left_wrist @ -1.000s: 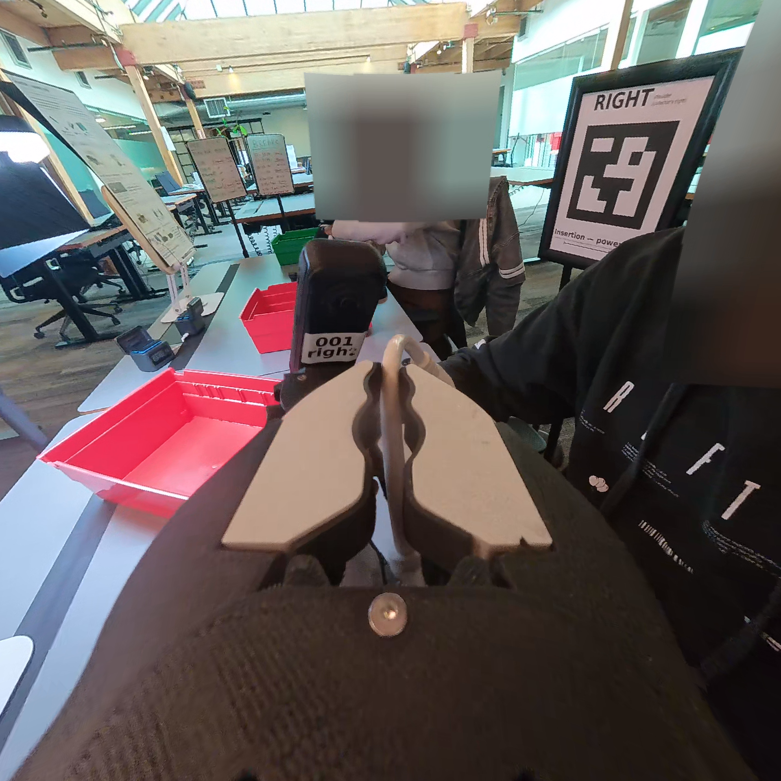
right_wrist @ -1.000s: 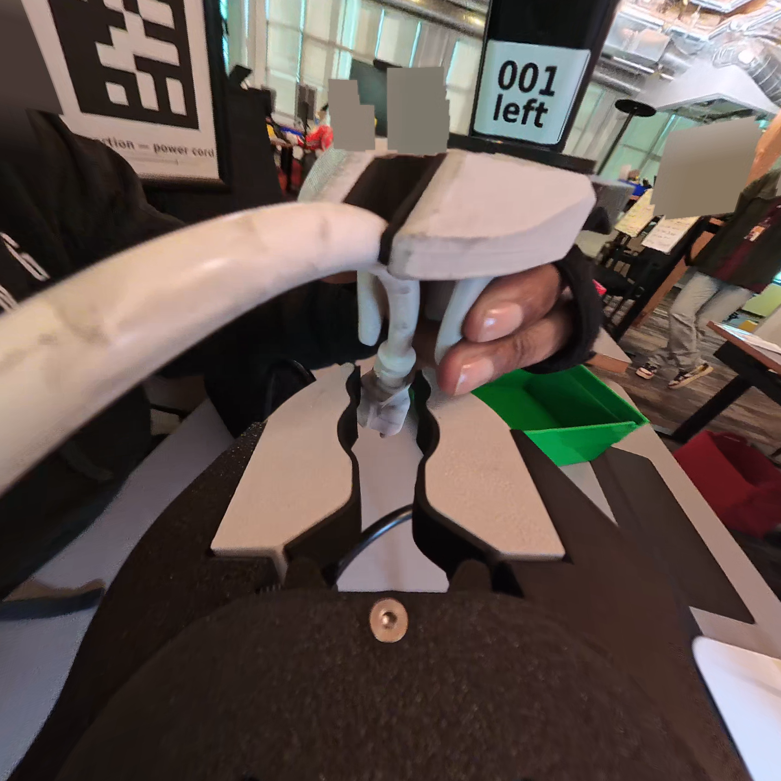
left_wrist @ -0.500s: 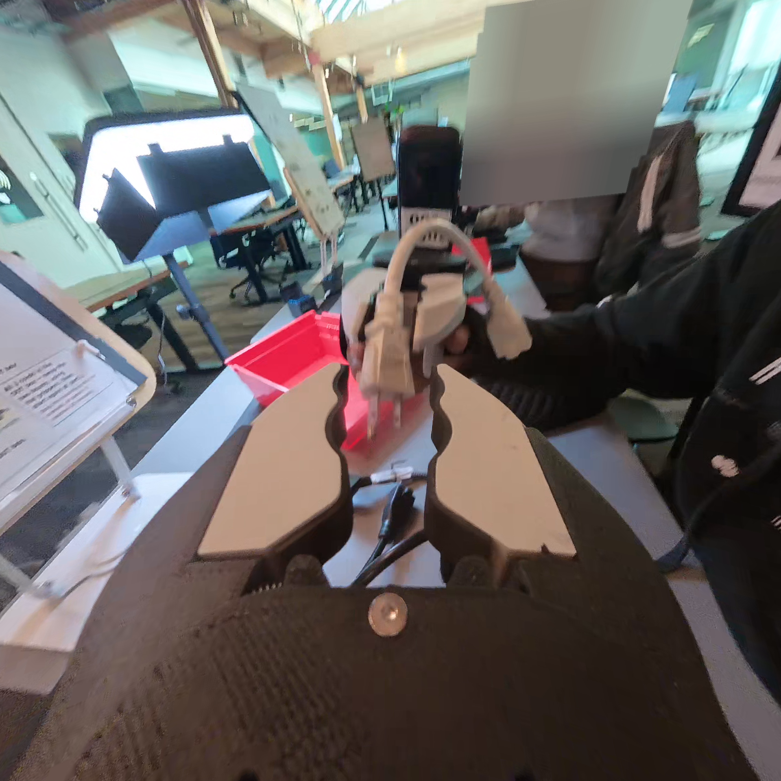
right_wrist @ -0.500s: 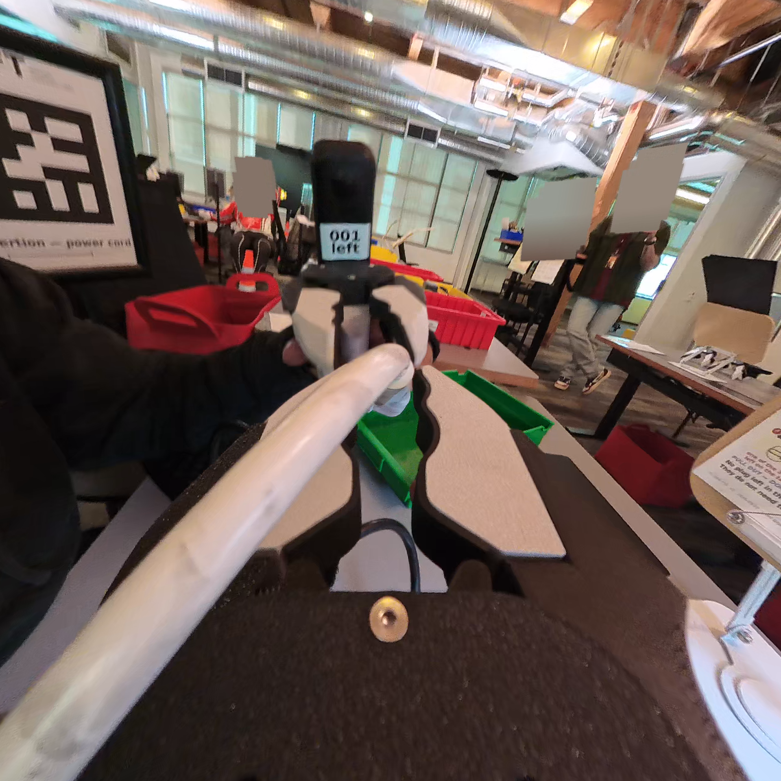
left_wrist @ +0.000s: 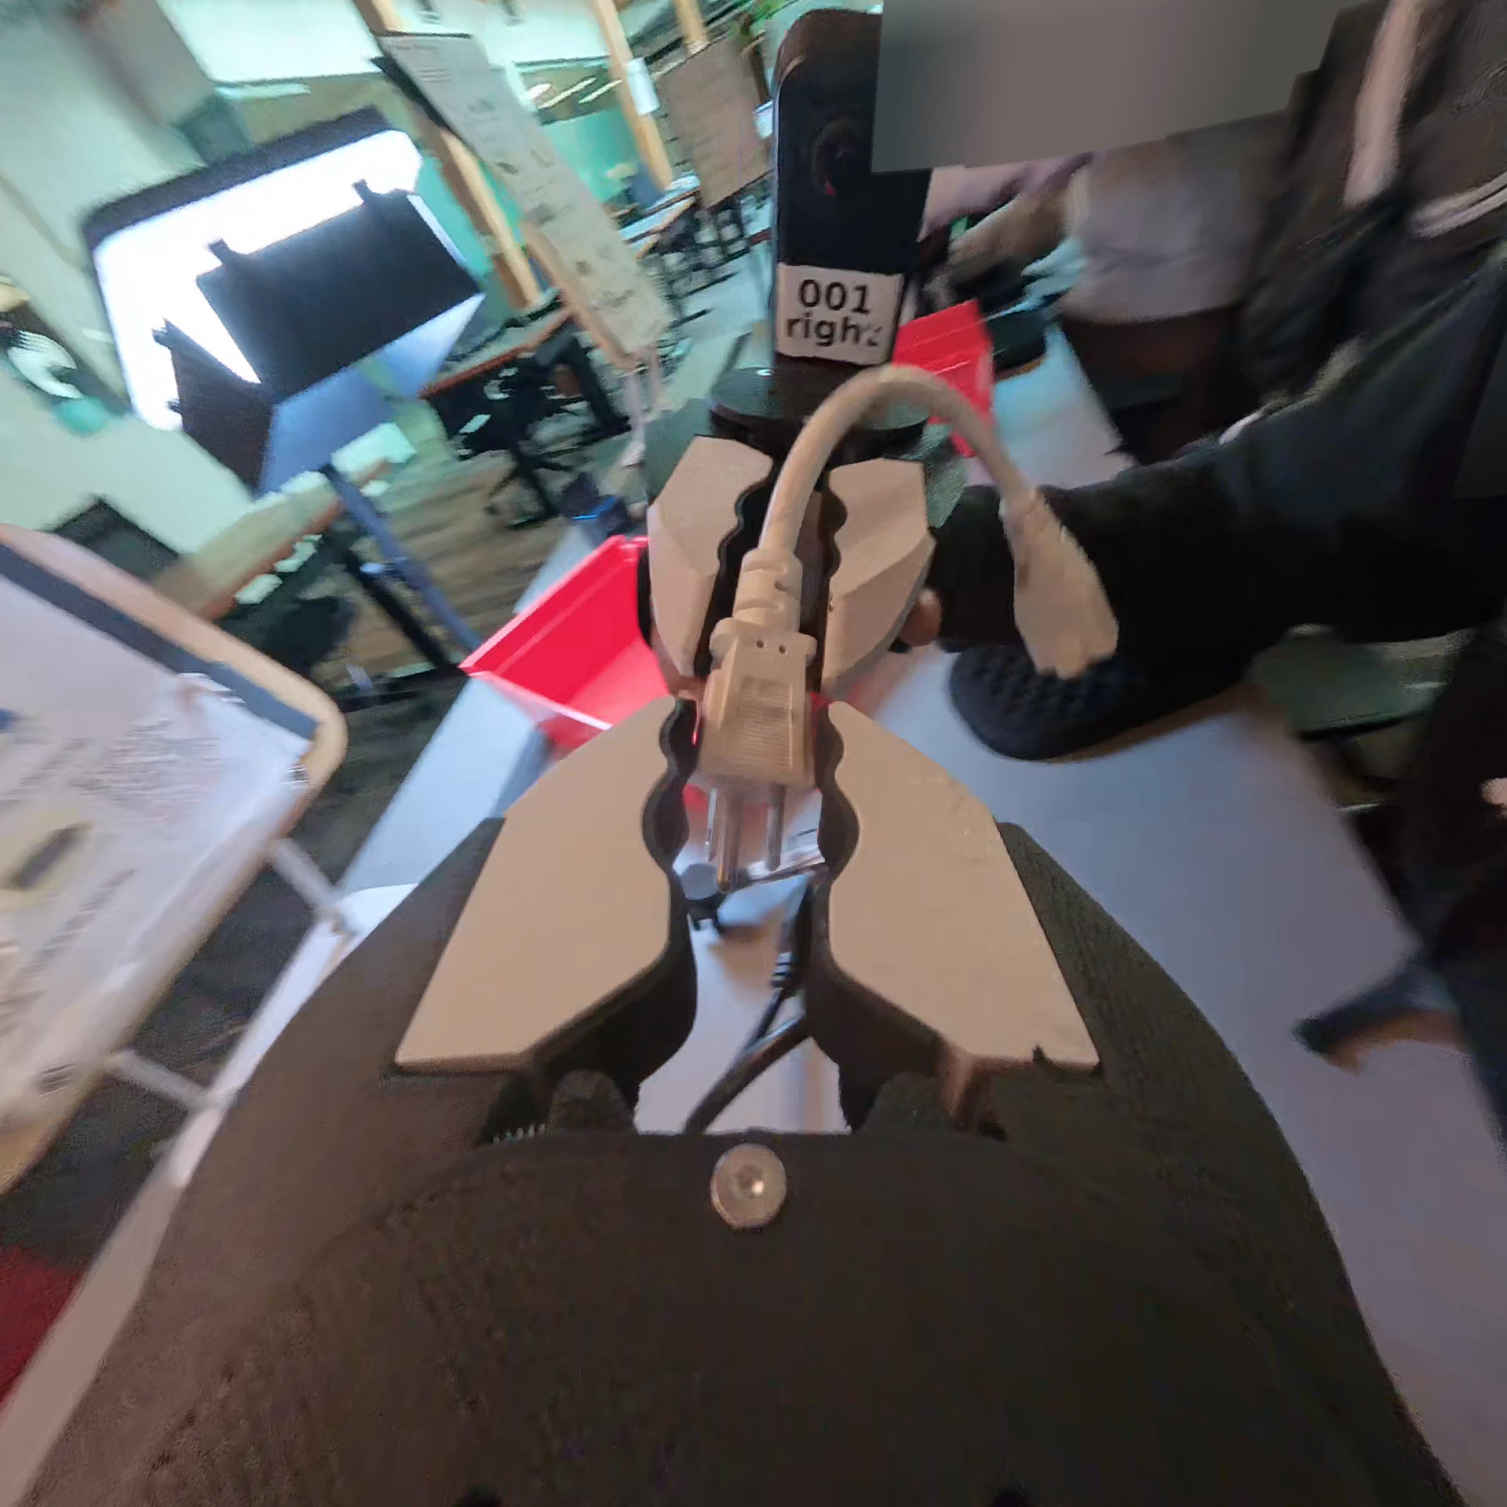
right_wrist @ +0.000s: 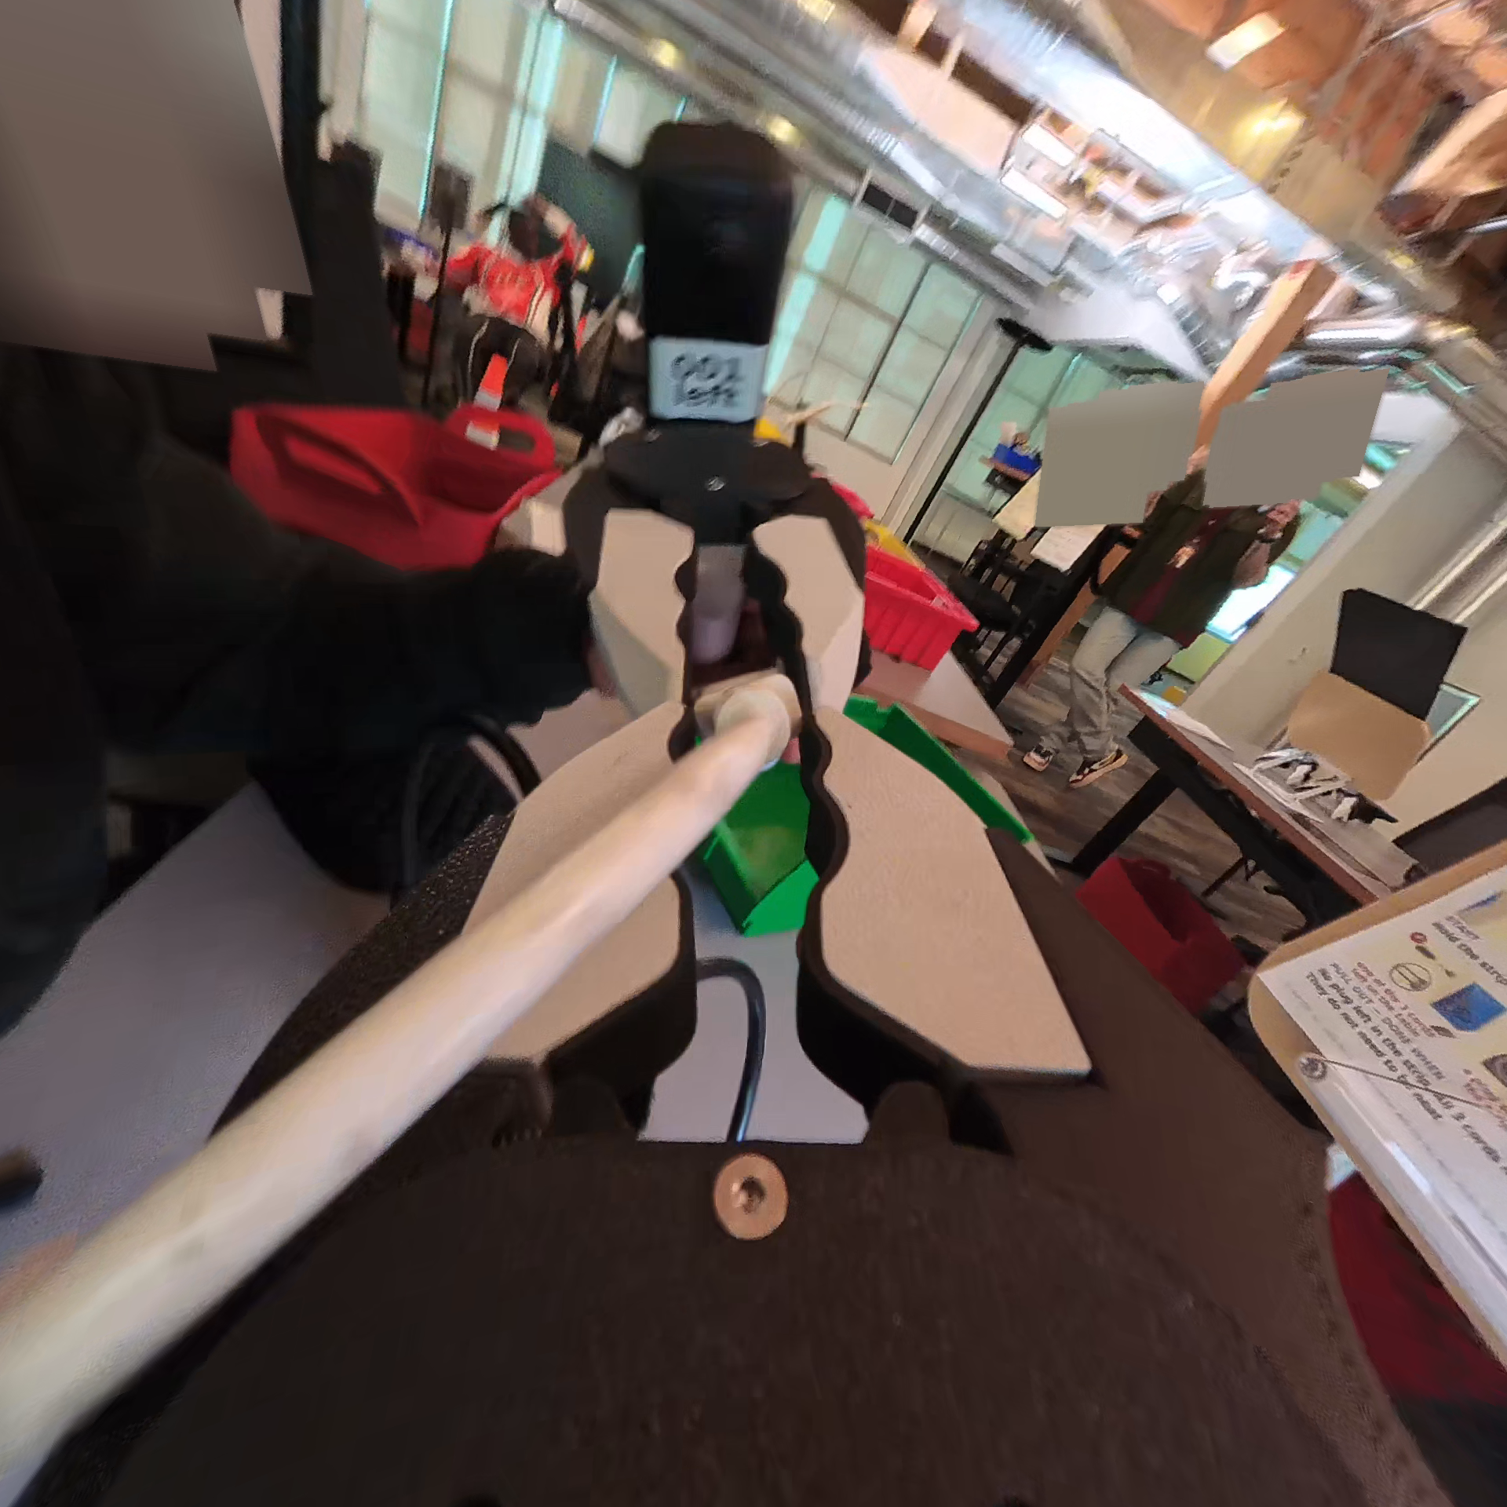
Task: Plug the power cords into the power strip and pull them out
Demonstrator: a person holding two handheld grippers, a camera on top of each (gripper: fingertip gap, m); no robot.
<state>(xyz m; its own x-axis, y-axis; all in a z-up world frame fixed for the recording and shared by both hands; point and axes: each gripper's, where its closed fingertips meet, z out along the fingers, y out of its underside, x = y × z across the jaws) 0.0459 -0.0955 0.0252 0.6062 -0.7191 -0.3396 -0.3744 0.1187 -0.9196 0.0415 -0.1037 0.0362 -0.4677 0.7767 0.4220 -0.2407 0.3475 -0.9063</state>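
Note:
A short white power cord [left_wrist: 815,457] arches out of my right gripper [left_wrist: 762,644], which faces the left wrist camera and is shut on the cord just behind its plug [left_wrist: 758,718]. The plug hangs prongs down between the tips of my left gripper [left_wrist: 750,730], which is open around it without pinching it. The cord's other connector [left_wrist: 1060,603] dangles to the right. In the right wrist view the cord [right_wrist: 489,930] runs from bottom left into my right gripper [right_wrist: 746,722], with the open left gripper [right_wrist: 726,652] facing it. No power strip shows.
A grey table [left_wrist: 1101,856] lies below with a black cable [left_wrist: 750,1027] on it. A red bin [left_wrist: 571,644] and a green bin [right_wrist: 766,864] stand beyond the grippers. Instruction sheets on stands [left_wrist: 122,815] [right_wrist: 1403,1060] stand at the table's sides. A black sleeve [left_wrist: 1223,554] reaches in. Left and right tips are no more than a few centimetres apart.
My left gripper, shut on the white cord a second ago, has let go and opened. My right gripper has taken the cord and brought the plug between the left fingertips.

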